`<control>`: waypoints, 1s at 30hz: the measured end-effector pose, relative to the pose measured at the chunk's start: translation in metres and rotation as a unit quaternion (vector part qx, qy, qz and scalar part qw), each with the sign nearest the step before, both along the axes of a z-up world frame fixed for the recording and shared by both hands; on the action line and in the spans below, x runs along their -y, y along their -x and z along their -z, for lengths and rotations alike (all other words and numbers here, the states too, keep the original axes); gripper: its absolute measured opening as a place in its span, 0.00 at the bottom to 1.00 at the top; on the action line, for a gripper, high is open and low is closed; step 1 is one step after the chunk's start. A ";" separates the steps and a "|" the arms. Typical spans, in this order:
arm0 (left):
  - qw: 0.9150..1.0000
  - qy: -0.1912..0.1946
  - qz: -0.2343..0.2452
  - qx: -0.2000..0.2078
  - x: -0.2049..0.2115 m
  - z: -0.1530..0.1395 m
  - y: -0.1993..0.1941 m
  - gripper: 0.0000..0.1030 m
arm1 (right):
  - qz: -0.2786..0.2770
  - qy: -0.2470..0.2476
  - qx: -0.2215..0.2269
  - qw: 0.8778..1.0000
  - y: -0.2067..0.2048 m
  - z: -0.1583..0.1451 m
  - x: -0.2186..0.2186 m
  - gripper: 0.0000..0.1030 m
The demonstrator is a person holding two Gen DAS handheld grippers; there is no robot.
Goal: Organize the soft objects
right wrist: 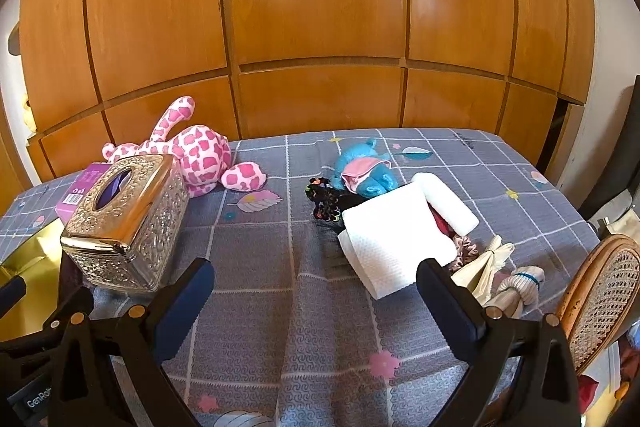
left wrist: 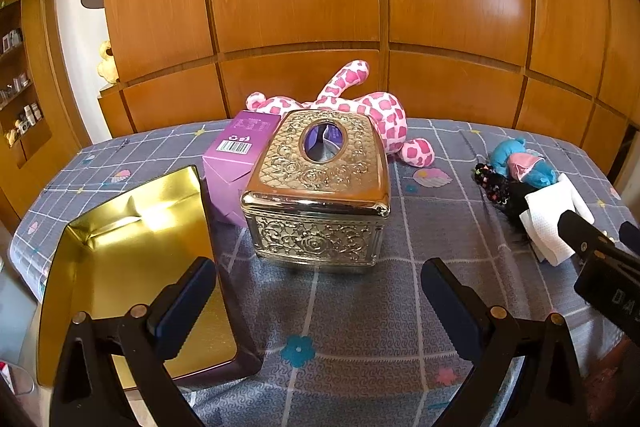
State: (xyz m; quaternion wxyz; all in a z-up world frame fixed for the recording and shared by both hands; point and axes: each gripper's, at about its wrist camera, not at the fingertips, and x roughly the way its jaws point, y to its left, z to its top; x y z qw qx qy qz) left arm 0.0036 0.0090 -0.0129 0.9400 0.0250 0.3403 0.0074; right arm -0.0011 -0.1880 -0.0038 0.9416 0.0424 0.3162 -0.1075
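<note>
Both tongs are held apart and empty: left tongs (left wrist: 316, 295) face the embossed gold metal tissue box (left wrist: 316, 187), right tongs (right wrist: 316, 291) face the folded white paper towel (right wrist: 394, 247). Soft objects lie toward the far and right edges of the grey checked surface (right wrist: 320, 339): a pink spotted plush (right wrist: 192, 151) and a blue plush (right wrist: 364, 167). A grasp on the towel's near folded edge is judged best, pinched low so layers are not splayed.

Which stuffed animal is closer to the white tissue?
The blue plush toy, lying just behind the white tissue. The pink spotted plush lies far off, behind the gold tissue box.
</note>
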 end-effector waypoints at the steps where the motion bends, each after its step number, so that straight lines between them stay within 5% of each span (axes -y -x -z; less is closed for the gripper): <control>1: 1.000 0.000 0.001 -0.001 0.000 0.000 0.000 1.00 | 0.001 -0.001 0.000 1.000 0.000 0.000 0.001 1.00; 30: 1.000 -0.003 0.013 0.003 0.002 -0.012 -0.002 1.00 | 0.031 -0.027 -0.001 0.999 -0.001 -0.007 0.038 1.00</control>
